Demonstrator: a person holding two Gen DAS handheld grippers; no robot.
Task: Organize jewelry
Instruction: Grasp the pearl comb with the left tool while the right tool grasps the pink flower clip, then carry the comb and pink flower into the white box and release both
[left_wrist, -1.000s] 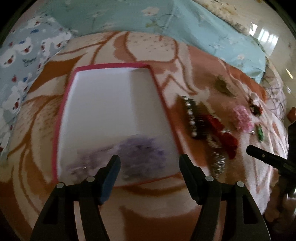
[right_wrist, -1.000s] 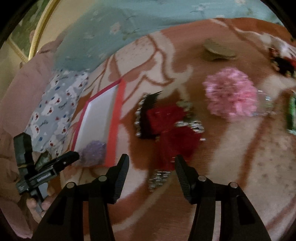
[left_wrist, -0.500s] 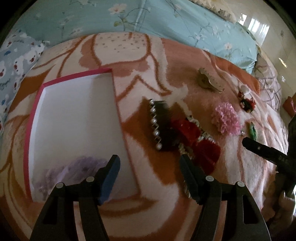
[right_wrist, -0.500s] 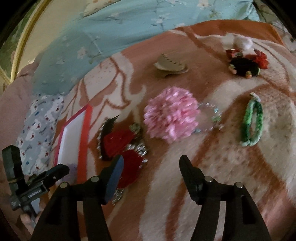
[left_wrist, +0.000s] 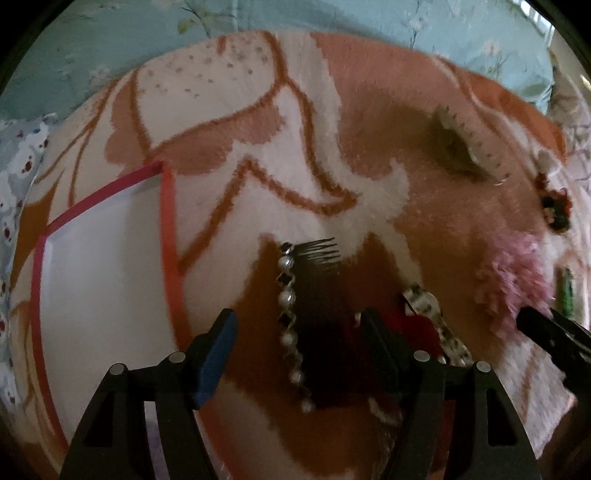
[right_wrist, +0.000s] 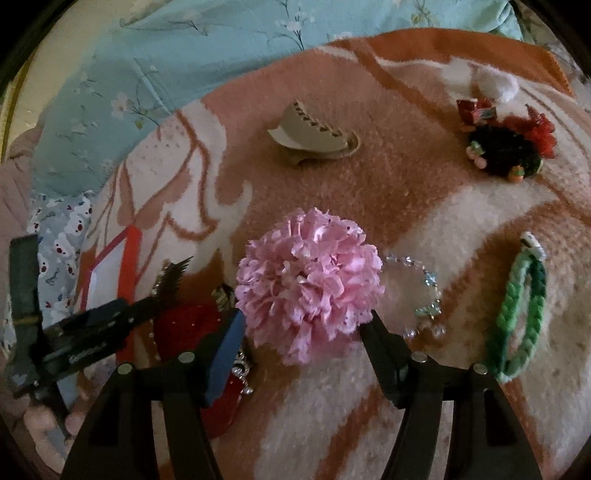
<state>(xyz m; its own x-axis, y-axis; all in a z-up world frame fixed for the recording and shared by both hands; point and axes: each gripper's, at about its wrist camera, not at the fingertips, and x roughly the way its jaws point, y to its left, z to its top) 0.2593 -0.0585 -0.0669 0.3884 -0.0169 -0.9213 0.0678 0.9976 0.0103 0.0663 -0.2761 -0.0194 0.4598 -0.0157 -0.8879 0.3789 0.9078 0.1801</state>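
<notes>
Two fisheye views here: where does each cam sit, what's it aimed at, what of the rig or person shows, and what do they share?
Left wrist: on the left gripper, aimed steeply down at the pearl hair comb beside the white tray; own open fingers and the other gripper's tip show.
Right wrist: on the right gripper, aimed steeply down at the pink flower; own open fingers show.
Shared: comb, flower, tray, beige claw clip, blanket.
</notes>
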